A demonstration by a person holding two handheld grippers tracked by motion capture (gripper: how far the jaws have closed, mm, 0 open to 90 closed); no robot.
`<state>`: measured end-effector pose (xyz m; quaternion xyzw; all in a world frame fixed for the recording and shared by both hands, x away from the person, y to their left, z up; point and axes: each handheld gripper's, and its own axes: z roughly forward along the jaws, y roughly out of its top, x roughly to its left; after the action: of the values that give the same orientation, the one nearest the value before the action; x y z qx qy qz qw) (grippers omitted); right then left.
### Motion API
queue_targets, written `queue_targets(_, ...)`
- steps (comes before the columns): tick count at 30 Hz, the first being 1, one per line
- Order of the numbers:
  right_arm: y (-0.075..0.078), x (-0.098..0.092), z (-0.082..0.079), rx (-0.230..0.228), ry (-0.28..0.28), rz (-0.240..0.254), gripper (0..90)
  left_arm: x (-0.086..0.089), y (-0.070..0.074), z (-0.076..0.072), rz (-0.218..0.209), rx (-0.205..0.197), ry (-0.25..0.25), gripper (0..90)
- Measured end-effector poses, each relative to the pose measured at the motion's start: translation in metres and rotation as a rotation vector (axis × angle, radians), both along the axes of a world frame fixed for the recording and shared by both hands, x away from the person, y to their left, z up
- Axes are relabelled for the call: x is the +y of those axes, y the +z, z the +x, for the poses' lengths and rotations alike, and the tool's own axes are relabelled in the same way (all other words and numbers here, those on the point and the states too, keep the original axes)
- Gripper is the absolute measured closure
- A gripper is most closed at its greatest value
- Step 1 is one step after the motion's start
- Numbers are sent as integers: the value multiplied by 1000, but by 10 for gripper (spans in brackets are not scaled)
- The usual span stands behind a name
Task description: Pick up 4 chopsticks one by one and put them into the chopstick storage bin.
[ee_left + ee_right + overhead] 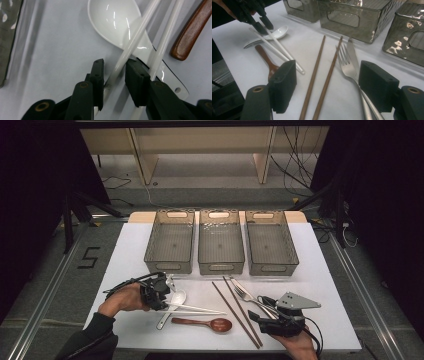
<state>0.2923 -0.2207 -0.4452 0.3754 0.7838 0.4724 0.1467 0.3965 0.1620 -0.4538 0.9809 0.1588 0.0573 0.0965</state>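
Observation:
Two white chopsticks (197,309) lie crossed over a white ceramic spoon (176,300) at the table's front left. My left gripper (161,292) points down at their left ends. In the left gripper view its jaws (114,66) straddle one white chopstick (135,40); a gap shows on the left side, so the gripper is open. The second chopstick (165,42) runs outside the right jaw. My right gripper (257,307) rests near the front edge, wide open (329,75) and holding nothing. Ahead of it lie two brown chopsticks (317,72), a fork (345,63) and a knife (352,53).
Three grey see-through bins (221,242) stand in a row at the back of the white table (320,285). A wooden spoon (210,323) lies near the front between the white cutlery and the brown chopsticks (237,312). Its handle end (192,27) is close to the white spoon (112,20).

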Motion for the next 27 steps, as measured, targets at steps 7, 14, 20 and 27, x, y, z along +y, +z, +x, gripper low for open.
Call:
queue_targets(7,0,0,0,2,-2,-4,318,-2,-1,-1,5,-5,-37,745)
queue_targets(14,0,-1,1,4,-6,-2,319,-2,-1,-2,-2,-21,-48,816)
queue_targets(20,0,-1,1,4,-7,-1,320,-2,0,-2,-17,-21,-59,827)
queue_targets(27,0,-1,1,5,-5,-2,321,0,8,-4,-38,-56,-63,832)
